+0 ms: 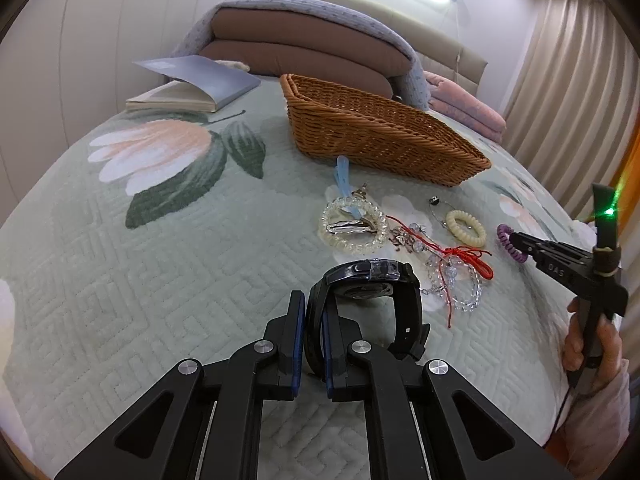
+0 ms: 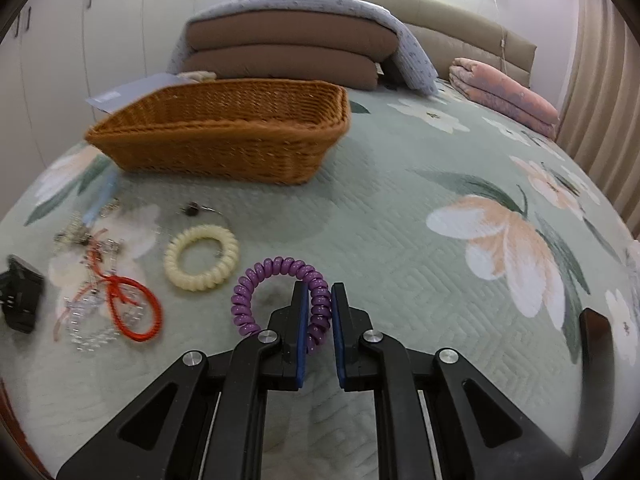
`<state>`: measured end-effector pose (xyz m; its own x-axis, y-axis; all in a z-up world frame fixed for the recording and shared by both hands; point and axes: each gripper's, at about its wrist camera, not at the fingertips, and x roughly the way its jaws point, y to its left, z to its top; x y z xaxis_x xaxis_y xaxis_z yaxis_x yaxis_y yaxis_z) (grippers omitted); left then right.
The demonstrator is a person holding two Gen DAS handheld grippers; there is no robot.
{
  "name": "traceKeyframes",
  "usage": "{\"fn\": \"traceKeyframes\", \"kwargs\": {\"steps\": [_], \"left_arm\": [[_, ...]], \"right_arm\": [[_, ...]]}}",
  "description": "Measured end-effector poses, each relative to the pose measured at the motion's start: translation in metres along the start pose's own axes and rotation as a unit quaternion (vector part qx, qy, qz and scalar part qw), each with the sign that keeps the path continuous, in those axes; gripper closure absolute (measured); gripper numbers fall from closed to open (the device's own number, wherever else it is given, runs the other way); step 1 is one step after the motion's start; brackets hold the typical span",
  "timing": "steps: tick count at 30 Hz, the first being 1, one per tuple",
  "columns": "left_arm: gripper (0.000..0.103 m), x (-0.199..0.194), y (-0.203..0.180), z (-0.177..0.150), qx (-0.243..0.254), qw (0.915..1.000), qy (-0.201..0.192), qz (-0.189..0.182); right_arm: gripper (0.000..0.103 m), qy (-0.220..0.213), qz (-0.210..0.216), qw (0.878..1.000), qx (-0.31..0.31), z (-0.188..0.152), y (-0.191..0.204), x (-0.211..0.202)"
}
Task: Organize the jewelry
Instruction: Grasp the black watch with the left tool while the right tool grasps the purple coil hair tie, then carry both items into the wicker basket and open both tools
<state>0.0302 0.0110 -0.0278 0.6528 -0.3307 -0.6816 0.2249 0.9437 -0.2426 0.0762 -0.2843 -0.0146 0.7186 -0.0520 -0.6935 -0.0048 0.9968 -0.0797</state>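
Note:
My left gripper [image 1: 314, 304] is shut on the strap of a black watch [image 1: 372, 280], held just above the bed. My right gripper [image 2: 320, 292] is shut on a purple spiral hair tie [image 2: 272, 284], also seen from the left wrist view [image 1: 508, 240]. A brown wicker basket [image 1: 384, 128] stands beyond the jewelry; in the right wrist view it is at upper left [image 2: 224, 132]. On the quilt lie a cream spiral tie [image 2: 202, 258], a red cord [image 2: 132, 304] with clear beads, a clear bead bracelet [image 1: 354, 226] with a clip, and a blue clip [image 1: 342, 176].
The bed has a green floral quilt [image 1: 160, 240]. An open book [image 1: 192, 84] lies at the far left. Brown cushions [image 2: 288, 52] under a grey blanket and a folded pink blanket [image 2: 504, 92] sit by the headboard. Curtains hang at the right.

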Motion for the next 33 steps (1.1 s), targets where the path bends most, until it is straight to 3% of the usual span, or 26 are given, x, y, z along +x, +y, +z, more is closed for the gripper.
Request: {"fn": "traceKeyframes", "kwargs": {"steps": [4, 9, 15, 19, 24, 33], "left_arm": [[0.095, -0.005, 0.001, 0.005, -0.010, 0.9998, -0.013, -0.005], [0.095, -0.017, -0.010, 0.031, -0.006, 0.9991, -0.039, -0.019], [0.095, -0.006, -0.030, 0.100, 0.009, 0.9972, -0.072, -0.018], [0.095, 0.020, -0.040, 0.150, 0.010, 0.9959, -0.089, -0.014], [0.095, 0.081, -0.041, 0.194, 0.005, 0.9980, -0.063, -0.004], [0.094, 0.151, -0.045, 0.197, 0.025, 0.9997, 0.003, 0.006]], "right_arm": [[0.089, -0.014, 0.024, 1.000, 0.010, 0.005, 0.005, -0.010], [0.089, -0.049, 0.037, 0.998, 0.022, 0.038, 0.004, -0.023], [0.089, -0.085, 0.033, 0.995, 0.027, 0.100, 0.009, -0.011], [0.089, -0.080, 0.023, 0.996, 0.022, 0.136, 0.013, 0.021], [0.089, -0.034, 0.019, 0.999, 0.020, 0.165, 0.016, 0.077], [0.089, 0.023, 0.026, 0.999, 0.012, 0.153, 0.020, 0.121]]}}
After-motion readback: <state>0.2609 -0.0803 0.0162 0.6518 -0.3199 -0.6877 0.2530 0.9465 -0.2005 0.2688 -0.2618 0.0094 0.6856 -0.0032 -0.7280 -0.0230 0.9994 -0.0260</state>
